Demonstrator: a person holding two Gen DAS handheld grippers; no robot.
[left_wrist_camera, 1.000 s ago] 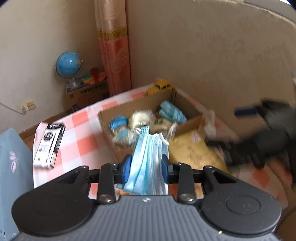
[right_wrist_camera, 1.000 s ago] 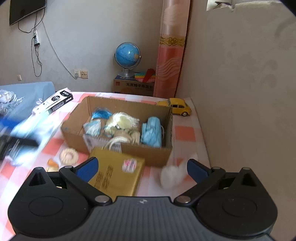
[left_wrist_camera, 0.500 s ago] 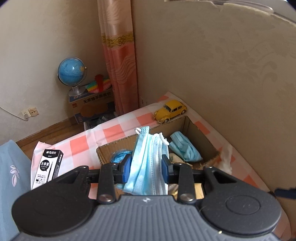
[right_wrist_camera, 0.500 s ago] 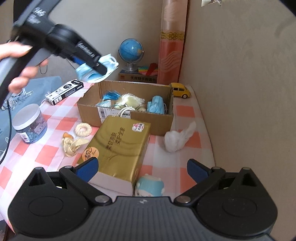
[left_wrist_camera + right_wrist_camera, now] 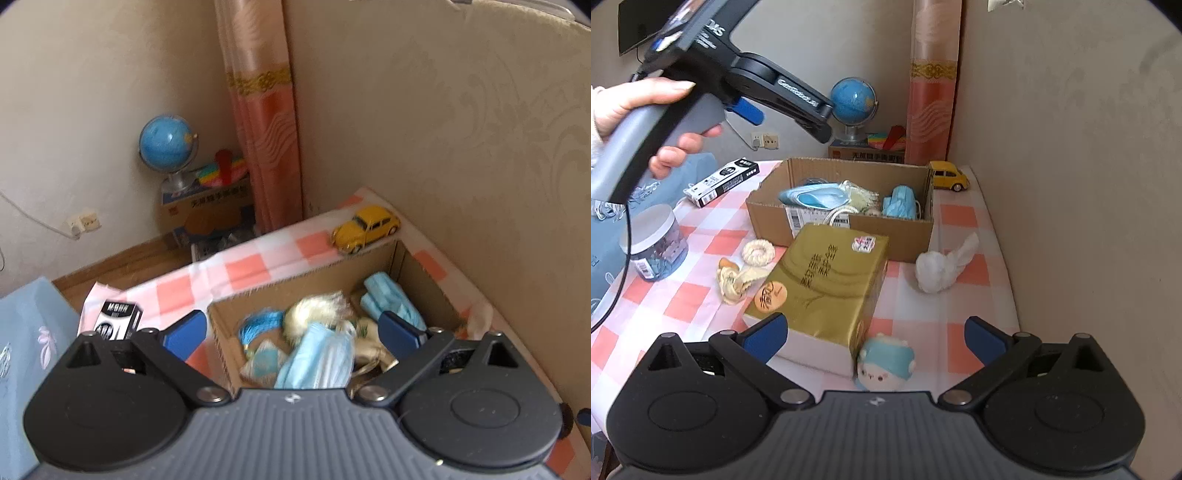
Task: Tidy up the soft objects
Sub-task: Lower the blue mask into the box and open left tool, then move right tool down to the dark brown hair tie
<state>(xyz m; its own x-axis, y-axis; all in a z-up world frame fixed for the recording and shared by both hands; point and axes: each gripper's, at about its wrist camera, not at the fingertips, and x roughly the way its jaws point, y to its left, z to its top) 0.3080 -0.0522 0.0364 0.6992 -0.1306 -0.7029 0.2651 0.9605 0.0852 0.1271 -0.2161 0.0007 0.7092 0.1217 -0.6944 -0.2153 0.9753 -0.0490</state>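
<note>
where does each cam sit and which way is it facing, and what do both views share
Left wrist: rides the left gripper, angled down into the brown cardboard box; its opening jaws straddle the just-dropped pale blue face mask.
Right wrist: rides the right gripper, looking across the pink checked tablecloth at the gold tissue pack; its open jaws are empty, and the person's left hand shows.
Shared: box, mask, yellow toy car, blue globe.

Box (image 5: 886, 232) is plain matte corrugated cardboard, the masks (image 5: 812, 195) inside look like thin pleated nonwoven cloth, gold tissue pack (image 5: 827, 280) has shiny plastic wrap, toy car (image 5: 947, 175) is glossy yellow, tablecloth (image 5: 964, 218) looks smooth.
</note>
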